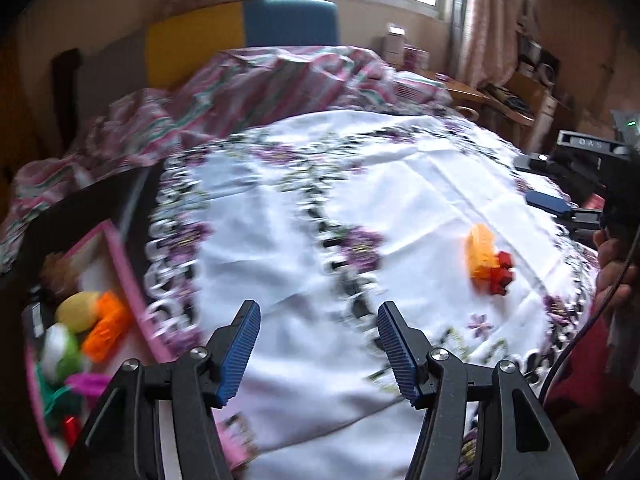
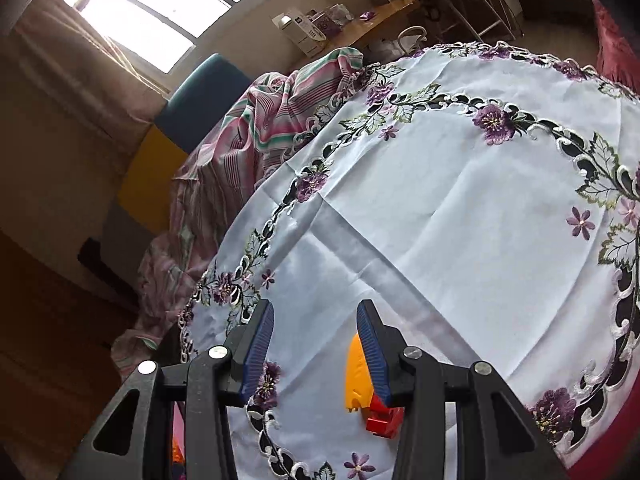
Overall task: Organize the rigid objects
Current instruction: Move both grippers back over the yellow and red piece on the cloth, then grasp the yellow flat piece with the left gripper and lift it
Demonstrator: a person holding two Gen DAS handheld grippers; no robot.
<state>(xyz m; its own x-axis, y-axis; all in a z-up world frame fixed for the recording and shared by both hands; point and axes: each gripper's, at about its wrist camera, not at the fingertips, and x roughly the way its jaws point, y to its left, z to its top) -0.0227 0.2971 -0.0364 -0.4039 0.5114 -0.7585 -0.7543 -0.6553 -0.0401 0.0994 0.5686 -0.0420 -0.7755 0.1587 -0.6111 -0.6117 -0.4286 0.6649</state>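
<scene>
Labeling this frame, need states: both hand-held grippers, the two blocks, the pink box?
Left hand-held gripper: open, empty, over the tablecloth.
Right hand-held gripper: jaws apart, nothing pinched; yellow block beside its right finger.
Yellow block: lying on the cloth, touching the red block.
Red block: on the cloth, not gripped.
Pink box: open-topped, holding several coloured toys.

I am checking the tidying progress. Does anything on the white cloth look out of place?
Yes. A yellow-orange block and a red block lie together on the white embroidered cloth, apart from the other toys in the pink-edged box at its left edge. Nothing looks spilled or damaged.
</scene>
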